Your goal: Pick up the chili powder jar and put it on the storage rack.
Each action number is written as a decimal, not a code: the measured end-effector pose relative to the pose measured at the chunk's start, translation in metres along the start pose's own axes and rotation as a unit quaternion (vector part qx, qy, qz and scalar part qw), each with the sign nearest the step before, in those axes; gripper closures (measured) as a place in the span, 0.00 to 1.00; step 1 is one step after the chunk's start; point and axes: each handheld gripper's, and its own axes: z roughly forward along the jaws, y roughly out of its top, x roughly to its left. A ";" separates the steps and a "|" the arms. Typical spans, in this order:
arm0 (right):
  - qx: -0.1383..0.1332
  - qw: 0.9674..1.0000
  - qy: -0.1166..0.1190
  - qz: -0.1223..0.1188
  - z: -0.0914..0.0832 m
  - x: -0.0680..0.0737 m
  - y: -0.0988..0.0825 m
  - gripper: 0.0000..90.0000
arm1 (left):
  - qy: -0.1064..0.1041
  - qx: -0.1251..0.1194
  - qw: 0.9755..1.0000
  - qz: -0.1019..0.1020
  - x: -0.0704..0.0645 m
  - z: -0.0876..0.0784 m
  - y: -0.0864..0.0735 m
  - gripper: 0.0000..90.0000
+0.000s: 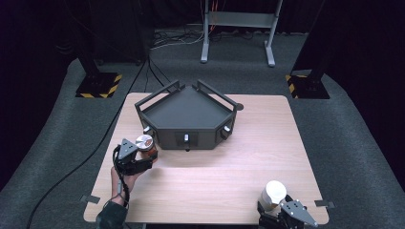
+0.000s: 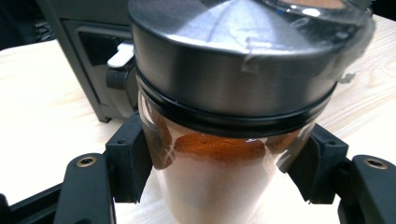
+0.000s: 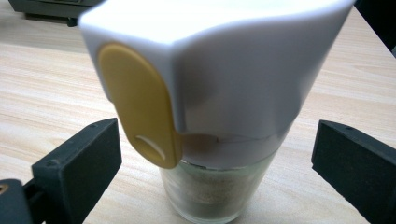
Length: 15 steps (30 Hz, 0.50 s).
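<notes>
Gripping a glass spice jar (image 2: 219, 154) between its two black jaws, the left gripper (image 1: 143, 153) sits just in front of the left front corner of the dark angular rack (image 1: 188, 117), which stands toward the far middle of the wooden table (image 1: 248, 157). In the left gripper view the jaw pads press against the glass on both sides, below the jar's brushed metal lid (image 2: 233, 65), and reddish-brown powder shows inside the jar. The jar is upright, and the rack's front face with a small white latch (image 2: 122, 53) lies close behind it. A person's hand (image 1: 122, 177) carries this gripper from the table's near left edge. Well away from the rack, at the near right corner of the table, the right gripper (image 1: 279, 210) has its jaws spread wide on either side of a second jar (image 3: 219, 196), a glass one with a tall white cap (image 3: 224, 70) and a yellow flip tab (image 3: 140, 107). Its pads stand clear of the glass on both sides, so nothing is clamped there. That jar stands upright on the wood with pale seasoning inside.
</notes>
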 end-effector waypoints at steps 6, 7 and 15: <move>0.001 1.000 0.002 -0.003 0.000 0.000 0.001 0.00 | -0.007 0.000 1.000 -0.002 0.002 0.004 0.006 0.35; 0.001 1.000 0.002 -0.003 0.000 0.000 0.001 0.00 | -0.008 0.001 1.000 -0.002 0.003 0.004 0.006 0.35; 0.004 1.000 0.006 -0.002 0.002 0.000 0.000 0.00 | -0.016 0.003 1.000 0.000 0.004 0.007 0.011 0.35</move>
